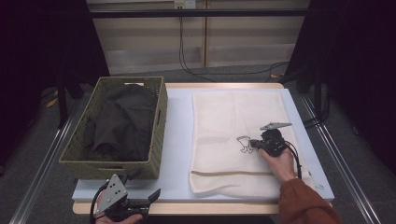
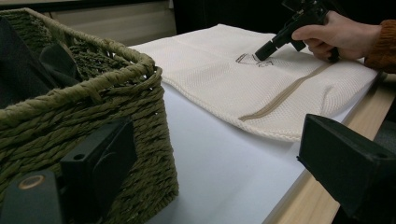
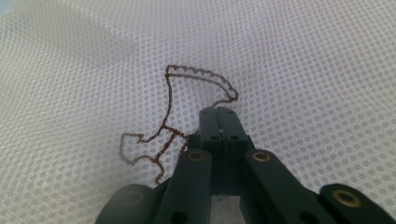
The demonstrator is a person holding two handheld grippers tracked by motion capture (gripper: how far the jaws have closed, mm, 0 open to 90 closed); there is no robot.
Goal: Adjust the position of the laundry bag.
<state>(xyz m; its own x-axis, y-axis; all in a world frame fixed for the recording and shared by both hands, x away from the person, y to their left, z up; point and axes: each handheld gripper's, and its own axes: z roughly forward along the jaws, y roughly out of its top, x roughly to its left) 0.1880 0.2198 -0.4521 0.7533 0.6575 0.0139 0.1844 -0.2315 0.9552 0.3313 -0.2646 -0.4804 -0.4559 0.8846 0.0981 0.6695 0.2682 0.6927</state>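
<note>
The cream mesh bag (image 1: pixel 233 135) lies flat on the white surface (image 1: pixel 180 140), at 3 o'clock from the woven basket (image 1: pixel 156 140). The right gripper (image 1: pixel 254 143) has its fingers together, pinching the mesh beside the brown embroidered figure (image 3: pixel 187 116); the right gripper view resolves this contact. The left gripper (image 1: pixel 152 196), fingers apart, hovers at 6 o'clock from the basket, which holds dark clothing (image 1: pixel 123 123).

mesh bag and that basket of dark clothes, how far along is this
Early. Done: the mesh bag lies flat on the table. In hand: the right gripper has its jaws shut at the bag's embroidered mark, seemingly pinching the mesh. Left: the dark clothes all sit in the basket, and the left gripper, jaws open, waits at the table's near edge.
</note>
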